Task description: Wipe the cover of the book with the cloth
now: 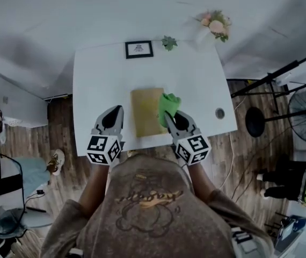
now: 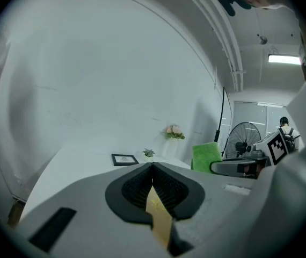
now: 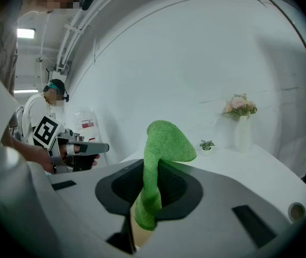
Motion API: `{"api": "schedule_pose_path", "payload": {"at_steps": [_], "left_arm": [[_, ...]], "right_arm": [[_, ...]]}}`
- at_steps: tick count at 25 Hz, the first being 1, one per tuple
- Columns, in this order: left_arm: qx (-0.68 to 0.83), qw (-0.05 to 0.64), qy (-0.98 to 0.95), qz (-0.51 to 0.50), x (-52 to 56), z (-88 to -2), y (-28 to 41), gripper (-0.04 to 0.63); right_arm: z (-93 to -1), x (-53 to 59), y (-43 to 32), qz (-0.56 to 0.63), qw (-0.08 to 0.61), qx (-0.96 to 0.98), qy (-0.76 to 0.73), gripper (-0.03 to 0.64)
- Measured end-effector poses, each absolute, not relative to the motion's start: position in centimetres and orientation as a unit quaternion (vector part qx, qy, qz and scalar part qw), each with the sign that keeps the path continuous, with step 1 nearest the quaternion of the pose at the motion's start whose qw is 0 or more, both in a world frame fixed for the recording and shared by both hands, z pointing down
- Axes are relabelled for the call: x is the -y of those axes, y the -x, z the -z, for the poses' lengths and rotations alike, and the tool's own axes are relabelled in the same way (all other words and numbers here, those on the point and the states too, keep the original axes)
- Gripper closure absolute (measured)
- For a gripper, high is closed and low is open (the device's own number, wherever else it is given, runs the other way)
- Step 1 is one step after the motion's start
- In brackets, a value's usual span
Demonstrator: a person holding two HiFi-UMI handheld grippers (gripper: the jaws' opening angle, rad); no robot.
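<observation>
Okay, risks first: the book (image 1: 144, 112) isn't pinned. The left gripper (image 2: 153, 168) has its jaws pressed together with nothing gripped as far as I can see. It sits just beside the book's left edge, and in the head view it looks apart from it. Any sideways wipe would likely drag the book across the smooth white table (image 1: 99, 79), possibly toward the near edge, which is close. Second risk: the right gripper (image 3: 154, 176) is clamped on the green cloth (image 3: 164, 138) with a narrow pinch. Most of the fabric stands up above the jaws in a fold and only a short tail hangs below. Going down like this, the hard jaw tips may hit the cover instead of the cloth, or the cloth could pull out under friction. Whether the cloth touches the cover right now, I can't tell. A tan sliver shows in the slit under each pair of jaws, but I can't say whether it's the book. The book has a plain tan cover with no visible print and lies flat. It's centred near the table's front edge, long side running away from the person. The cloth overlaps its right edge. The far-end clutter, a picture frame (image 1: 139, 49) and a small plant (image 1: 169, 42), is well clear.
</observation>
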State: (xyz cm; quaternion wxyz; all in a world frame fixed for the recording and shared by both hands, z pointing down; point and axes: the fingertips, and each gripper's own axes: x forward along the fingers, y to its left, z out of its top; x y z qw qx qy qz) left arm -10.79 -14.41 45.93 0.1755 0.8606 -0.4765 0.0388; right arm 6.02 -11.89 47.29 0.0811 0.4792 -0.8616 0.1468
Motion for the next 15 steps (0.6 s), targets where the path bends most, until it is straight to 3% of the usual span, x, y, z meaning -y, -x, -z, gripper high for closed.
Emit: {"api": "schedule_pose_path", "payload": {"at_steps": [15], "left_arm": [[0.513,0.188,-0.836,-0.036,17.7,-46.1,13.0,0.592]], "right_arm": [[-48.0,17.9,-1.7,-0.151,0.092,0.894,-0.413,0.555]]}}
